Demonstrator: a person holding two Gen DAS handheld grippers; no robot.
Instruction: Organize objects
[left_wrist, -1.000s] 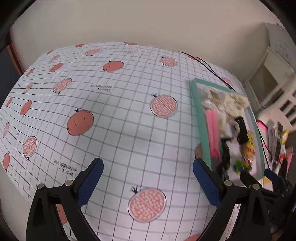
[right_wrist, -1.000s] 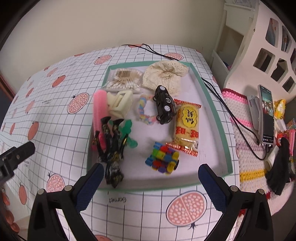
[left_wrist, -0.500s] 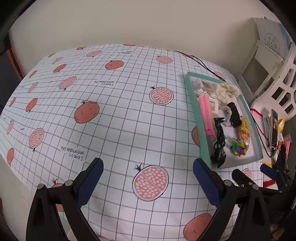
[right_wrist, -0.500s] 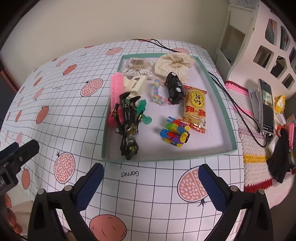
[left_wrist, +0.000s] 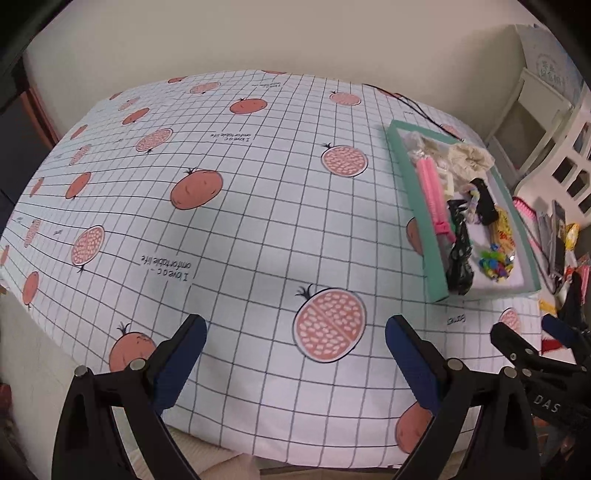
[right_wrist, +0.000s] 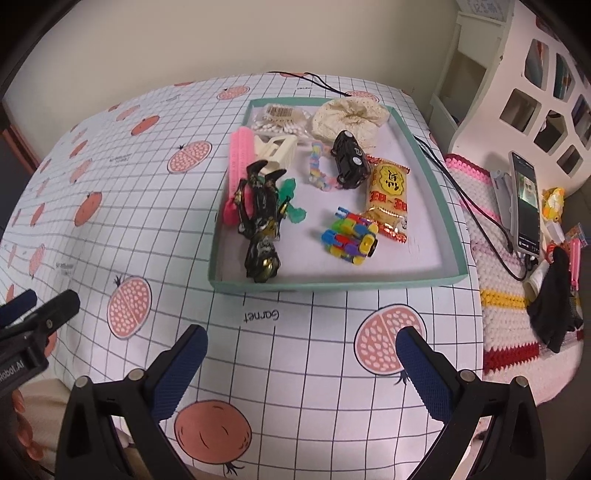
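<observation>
Both grippers gaped wide, empty: left gripper (left_wrist: 295, 332), right gripper (right_wrist: 301, 341), ribbed blue pads over glossy grid tablecloth (right_wrist: 314, 369). Shallow teal tray (right_wrist: 332, 285) on cloth held glossy black robot figure (right_wrist: 262, 218), blocky multicoloured cube toy (right_wrist: 351, 240), crinkled snack packet (right_wrist: 388, 195), black toy car (right_wrist: 349, 158), bristly pink brush (right_wrist: 240, 158).

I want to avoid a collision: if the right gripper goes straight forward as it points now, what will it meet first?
Probably the near wall of the green tray; only bare tablecloth lies before the right gripper. Height is unclear.

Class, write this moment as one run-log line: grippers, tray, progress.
left gripper: open, empty | right gripper: open, empty | tray: full of toys, untouched | progress: no object picked yet
</observation>
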